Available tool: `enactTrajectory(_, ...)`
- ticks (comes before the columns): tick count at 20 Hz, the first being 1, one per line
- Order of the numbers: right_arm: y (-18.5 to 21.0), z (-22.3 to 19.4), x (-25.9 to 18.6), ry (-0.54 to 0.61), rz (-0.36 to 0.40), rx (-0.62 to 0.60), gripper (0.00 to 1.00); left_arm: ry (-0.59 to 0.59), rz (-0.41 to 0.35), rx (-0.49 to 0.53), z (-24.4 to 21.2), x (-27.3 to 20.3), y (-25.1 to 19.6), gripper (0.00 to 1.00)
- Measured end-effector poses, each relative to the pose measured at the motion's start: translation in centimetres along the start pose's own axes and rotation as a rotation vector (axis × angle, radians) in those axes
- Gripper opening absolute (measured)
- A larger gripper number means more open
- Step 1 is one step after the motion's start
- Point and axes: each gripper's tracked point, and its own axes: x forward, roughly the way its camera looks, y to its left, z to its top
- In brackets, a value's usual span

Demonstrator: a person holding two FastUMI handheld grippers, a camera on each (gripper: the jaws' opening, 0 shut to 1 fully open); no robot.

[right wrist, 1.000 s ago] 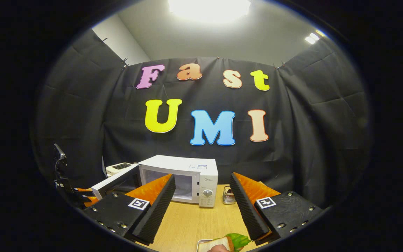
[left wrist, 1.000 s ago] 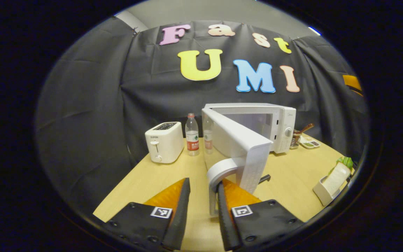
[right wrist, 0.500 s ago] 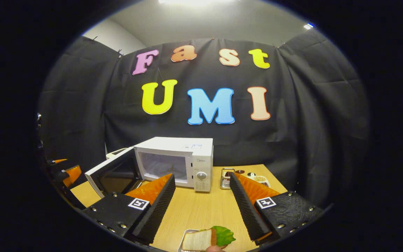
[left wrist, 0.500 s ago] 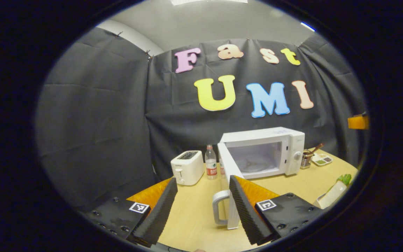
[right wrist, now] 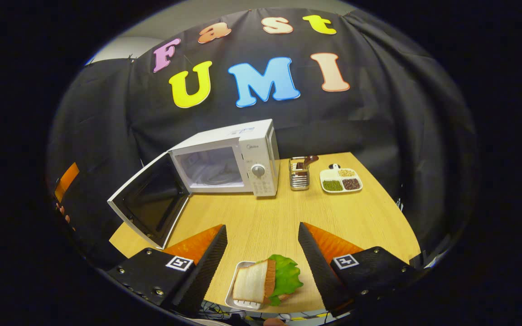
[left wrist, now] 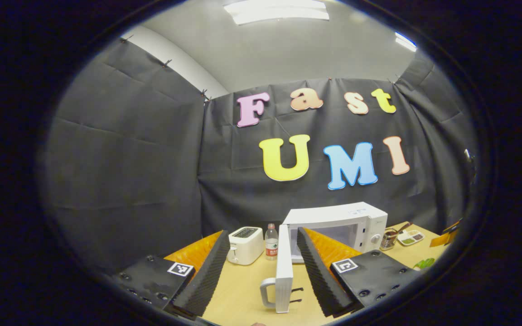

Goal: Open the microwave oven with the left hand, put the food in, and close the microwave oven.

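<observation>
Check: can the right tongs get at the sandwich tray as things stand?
Probably yes. The right tongs are open, and the sandwich tray lies at the table's near edge, between the two fingers. Nothing stands in between; the microwave door hangs open well off to the side.

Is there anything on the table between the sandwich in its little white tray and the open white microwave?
No. In the right gripper view, only bare wooden table lies between the sandwich tray and the open white microwave.

Right gripper spread above the sandwich tray; microwave, door swung open, at eleven o'clock, apparently empty.
</observation>
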Motion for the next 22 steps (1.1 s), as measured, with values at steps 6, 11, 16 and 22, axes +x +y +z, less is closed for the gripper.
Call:
enactTrajectory(6, -1.9, -4.9, 1.5, 0.175, 0.037, 0.096, 0.96, -0.001, 0.041, 0.004, 0.5, -1.7, -1.3, 0.98)
enactTrajectory(11, -2.4, -8.4, 2.6, 0.314, 0.101, 0.224, 0.98, 0.011, 0.062, 0.051, 0.6, -2.9, -2.3, 0.98)
enactTrajectory(16, -2.0, -11.8, 2.9, 0.445, 0.162, 0.286, 0.96, 0.028, 0.092, 0.057, 0.1, -4.1, -3.1, 0.97)
enactTrajectory(22, -0.6, -12.8, 2.9, 0.541, 0.249, 0.42, 0.61, 0.034, 0.119, 0.078, 0.3, -5.3, -3.8, 0.98)
